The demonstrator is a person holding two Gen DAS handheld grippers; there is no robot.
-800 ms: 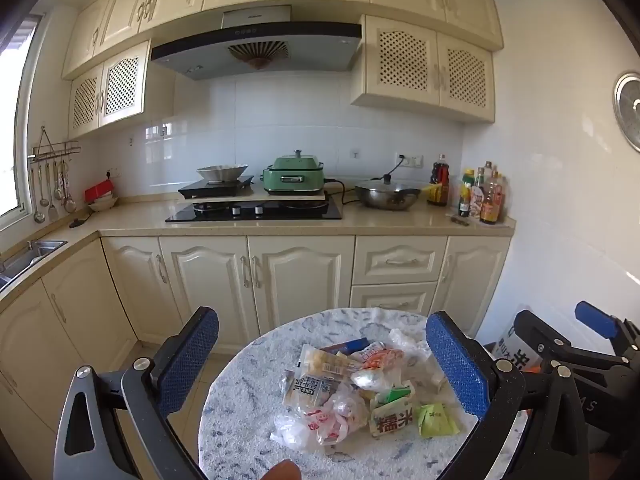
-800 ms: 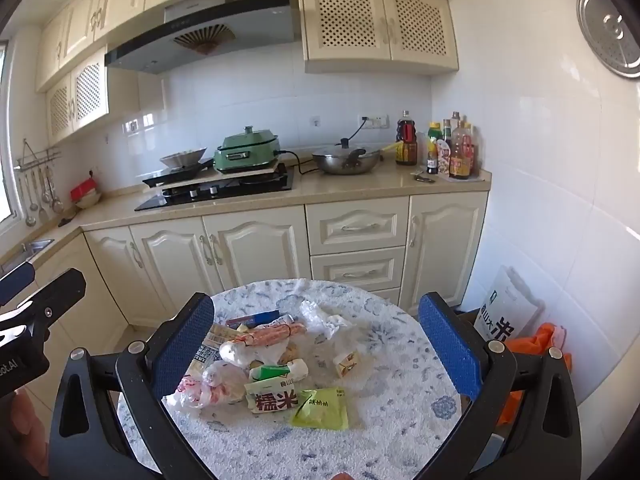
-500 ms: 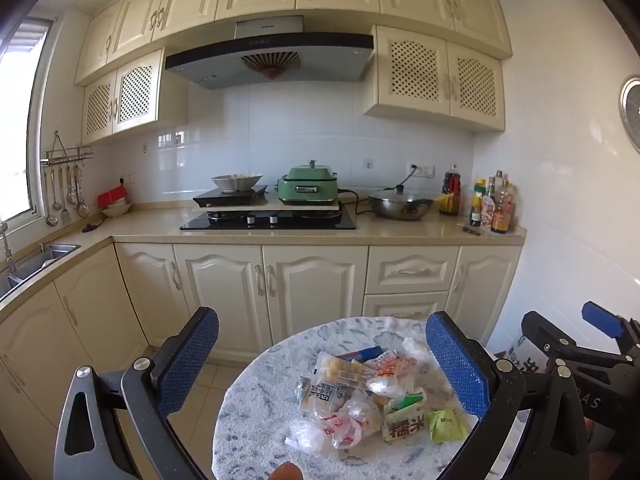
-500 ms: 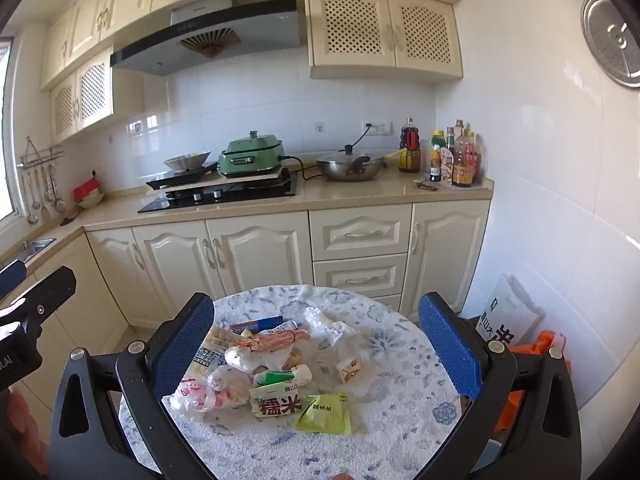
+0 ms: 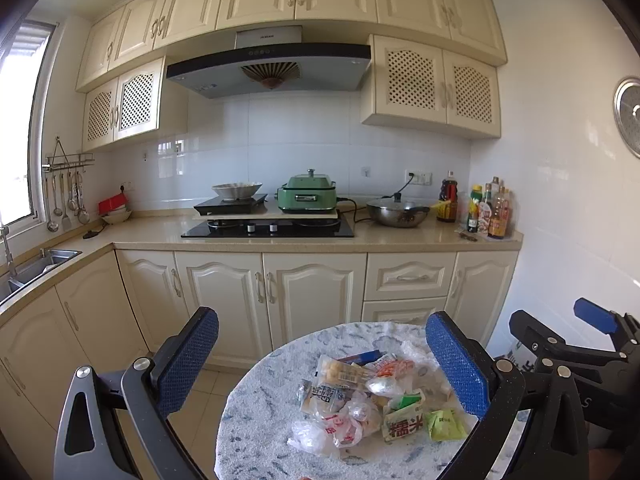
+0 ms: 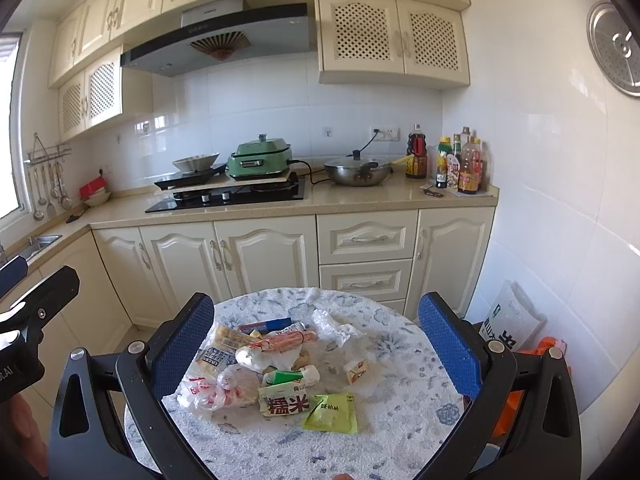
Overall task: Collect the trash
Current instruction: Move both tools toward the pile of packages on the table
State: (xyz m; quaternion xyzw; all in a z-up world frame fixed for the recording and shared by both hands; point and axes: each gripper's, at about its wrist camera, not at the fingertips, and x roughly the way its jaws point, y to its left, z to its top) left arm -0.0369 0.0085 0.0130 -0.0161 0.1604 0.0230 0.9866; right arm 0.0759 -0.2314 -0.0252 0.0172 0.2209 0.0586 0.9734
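A pile of trash wrappers lies on a round blue-and-white table; it also shows in the right wrist view on the table. It holds a crumpled clear plastic bag, a pack with red print, a green packet and a small yellow wrapper. My left gripper is open and empty, above and short of the pile. My right gripper is open and empty, also held above the table.
Cream kitchen cabinets and a counter with a hob, green cooker, wok and bottles stand behind. A sink is at left. A white sack and an orange bag sit on the floor at right.
Both views have tilted upward and pulled back a little: the table and trash pile sit lower in the frames now. Both grippers stay open.
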